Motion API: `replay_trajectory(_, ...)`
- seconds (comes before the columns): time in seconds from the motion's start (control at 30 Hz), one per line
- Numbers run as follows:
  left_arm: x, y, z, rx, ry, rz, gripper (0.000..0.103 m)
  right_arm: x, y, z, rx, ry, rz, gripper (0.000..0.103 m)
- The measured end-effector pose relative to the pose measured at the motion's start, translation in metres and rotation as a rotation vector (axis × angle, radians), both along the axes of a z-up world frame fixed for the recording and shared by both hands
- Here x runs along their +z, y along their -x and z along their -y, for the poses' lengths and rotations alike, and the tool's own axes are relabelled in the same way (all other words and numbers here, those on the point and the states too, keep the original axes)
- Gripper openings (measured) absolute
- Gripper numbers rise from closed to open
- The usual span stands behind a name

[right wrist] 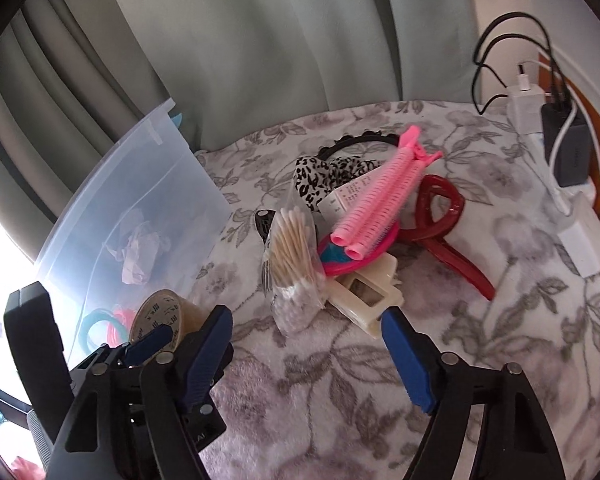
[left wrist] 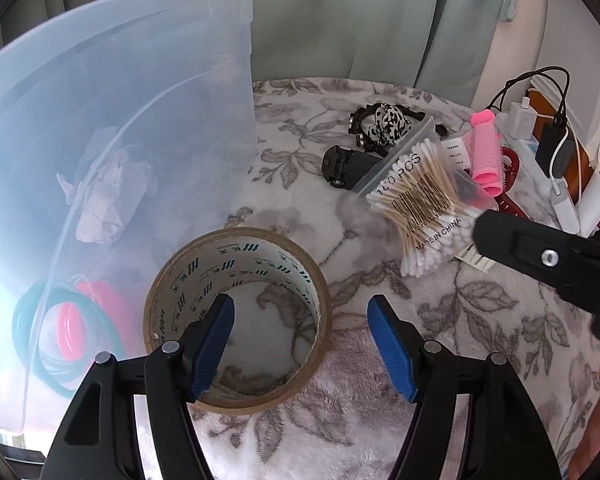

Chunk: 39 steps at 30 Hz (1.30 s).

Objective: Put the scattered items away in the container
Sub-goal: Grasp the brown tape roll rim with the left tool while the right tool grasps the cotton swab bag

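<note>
A clear plastic container (left wrist: 112,128) stands at the left, holding crumpled paper (left wrist: 108,196) and pink and teal rings (left wrist: 72,328). A roll of brown tape (left wrist: 236,316) lies flat beside it. My left gripper (left wrist: 300,302) is open, one finger inside the roll's hole and the other outside its right wall. The right gripper (right wrist: 306,314) is open over the blanket, just short of a bag of cotton swabs (right wrist: 296,264) and a cream clip (right wrist: 364,296). Behind these lie pink hair rollers (right wrist: 372,200), a red claw clip (right wrist: 440,220) and a leopard-print headband (right wrist: 328,176).
A black toy car (left wrist: 348,164) lies behind the swab bag. Chargers, cables and a black power brick (right wrist: 568,148) crowd the right edge. Curtains (right wrist: 280,40) hang behind. A floral blanket (right wrist: 340,400) covers the surface.
</note>
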State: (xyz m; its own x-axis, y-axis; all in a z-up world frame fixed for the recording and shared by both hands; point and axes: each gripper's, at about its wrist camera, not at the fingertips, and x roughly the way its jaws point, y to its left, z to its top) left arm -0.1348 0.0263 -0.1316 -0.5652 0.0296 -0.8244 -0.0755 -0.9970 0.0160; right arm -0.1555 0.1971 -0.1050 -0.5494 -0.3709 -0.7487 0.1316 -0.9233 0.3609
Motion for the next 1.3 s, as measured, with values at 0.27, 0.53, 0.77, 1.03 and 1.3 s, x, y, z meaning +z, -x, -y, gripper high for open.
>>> replay_trajectory(0.27,-0.002,0.004,0.003,0.012,-0.008,0.001,0.058,-0.012,0.022,0.009,0.013,-0.023,0.010,0.066)
replay_trajectory(0.53,-0.003,0.007,0.008,0.031,-0.010,-0.002,0.047,-0.013,0.031,0.016,0.038,-0.045,0.004,0.050)
replay_trajectory(0.77,-0.002,0.008,0.011,0.037,-0.024,-0.001,0.043,-0.012,0.031,0.022,0.057,-0.070,-0.006,0.034)
replay_trajectory(1.03,0.000,0.000,0.001,-0.024,-0.066,0.017,0.012,-0.003,0.014,0.012,0.018,-0.037,-0.011,0.030)
replay_trajectory(1.3,0.007,-0.012,0.000,-0.028,-0.096,0.001,0.012,0.012,-0.017,-0.004,-0.041,0.001,-0.022,0.028)
